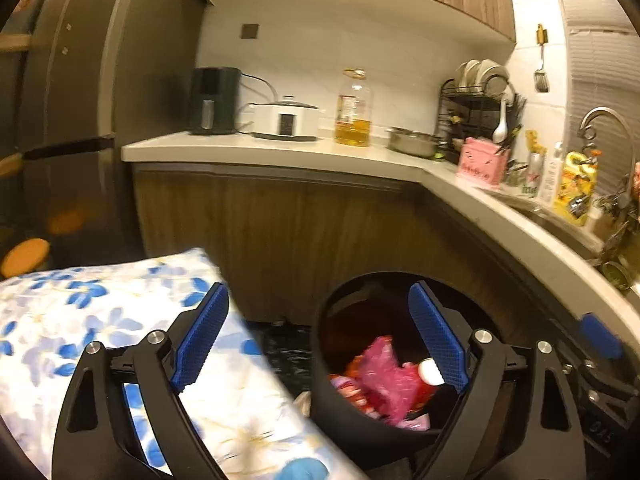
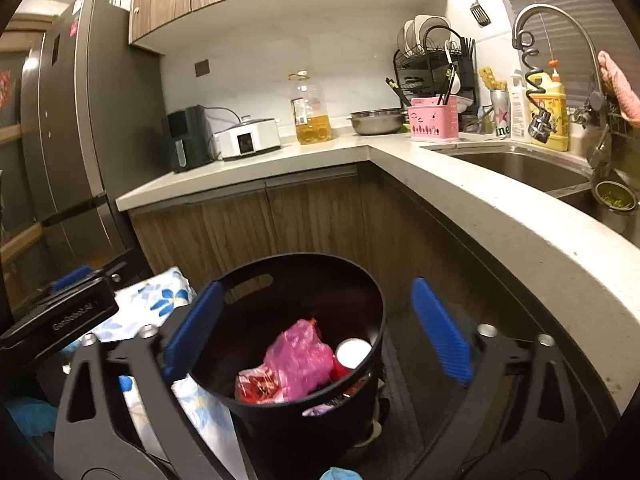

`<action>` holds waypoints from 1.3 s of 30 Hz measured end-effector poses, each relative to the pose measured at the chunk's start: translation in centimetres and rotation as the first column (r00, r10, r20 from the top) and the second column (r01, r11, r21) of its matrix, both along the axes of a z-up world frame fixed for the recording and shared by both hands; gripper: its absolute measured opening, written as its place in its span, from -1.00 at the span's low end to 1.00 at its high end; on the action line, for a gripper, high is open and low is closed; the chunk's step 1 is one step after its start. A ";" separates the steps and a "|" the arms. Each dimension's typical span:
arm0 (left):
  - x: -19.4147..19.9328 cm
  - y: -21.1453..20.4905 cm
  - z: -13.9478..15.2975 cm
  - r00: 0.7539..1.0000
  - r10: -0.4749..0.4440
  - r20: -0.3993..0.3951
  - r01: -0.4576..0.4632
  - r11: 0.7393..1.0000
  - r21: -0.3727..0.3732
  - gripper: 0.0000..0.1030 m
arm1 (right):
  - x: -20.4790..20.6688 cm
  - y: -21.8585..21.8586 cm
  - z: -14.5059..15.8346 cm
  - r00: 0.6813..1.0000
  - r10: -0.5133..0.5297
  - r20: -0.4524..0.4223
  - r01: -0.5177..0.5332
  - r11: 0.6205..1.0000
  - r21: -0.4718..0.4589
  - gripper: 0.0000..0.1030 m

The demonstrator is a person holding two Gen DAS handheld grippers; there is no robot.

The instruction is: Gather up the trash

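A round black trash bin (image 1: 318,364) (image 2: 288,420) stands on the floor by the corner cabinets. Inside it lie a crumpled pink plastic bag (image 1: 384,376) (image 2: 300,356), a red wrapper (image 2: 256,386) and a white cup (image 2: 353,353). My left gripper (image 1: 318,288) is open with nothing between its blue pads; its right finger hangs over the bin and its left finger over a blue-flowered white cloth (image 1: 100,320). My right gripper (image 2: 316,284) is also open and empty, straddling the bin's top from above. The left gripper's black body (image 2: 60,320) shows at the left of the right wrist view.
An L-shaped counter (image 2: 440,184) wraps the corner, holding an oil bottle (image 2: 310,112), appliances, a pink caddy and a dish rack. A sink (image 2: 520,168) sits at the right. A grey fridge (image 2: 68,140) stands at the left. The flowered cloth (image 2: 160,300) lies left of the bin.
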State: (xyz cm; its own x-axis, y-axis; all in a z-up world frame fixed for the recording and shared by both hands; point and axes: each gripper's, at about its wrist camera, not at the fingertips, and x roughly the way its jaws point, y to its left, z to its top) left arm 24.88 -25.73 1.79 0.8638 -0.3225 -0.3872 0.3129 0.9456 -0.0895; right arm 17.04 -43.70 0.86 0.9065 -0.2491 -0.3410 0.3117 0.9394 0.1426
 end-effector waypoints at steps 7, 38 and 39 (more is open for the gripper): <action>-2.8 2.8 0.4 0.995 0.080 0.057 -0.084 0.994 0.072 0.90 | -0.8 2.4 0.0 0.998 -0.016 -0.064 0.012 0.998 -0.063 0.91; -14.2 12.2 0.8 0.988 0.148 0.044 -0.150 0.988 0.030 0.90 | -9.5 12.5 1.6 0.993 0.014 -0.115 -0.029 0.991 -0.129 0.91; -14.5 12.2 0.7 0.988 0.148 0.045 -0.150 0.988 0.030 0.90 | -9.8 12.7 1.6 0.993 0.014 -0.115 -0.029 0.991 -0.131 0.91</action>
State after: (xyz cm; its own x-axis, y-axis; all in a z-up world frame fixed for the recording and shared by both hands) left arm 10.38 -13.48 2.49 0.9171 -0.1766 -0.3575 0.1711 0.9841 -0.0472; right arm 7.23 -31.01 2.49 0.8696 -0.2797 -0.4070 0.2982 0.9543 -0.0186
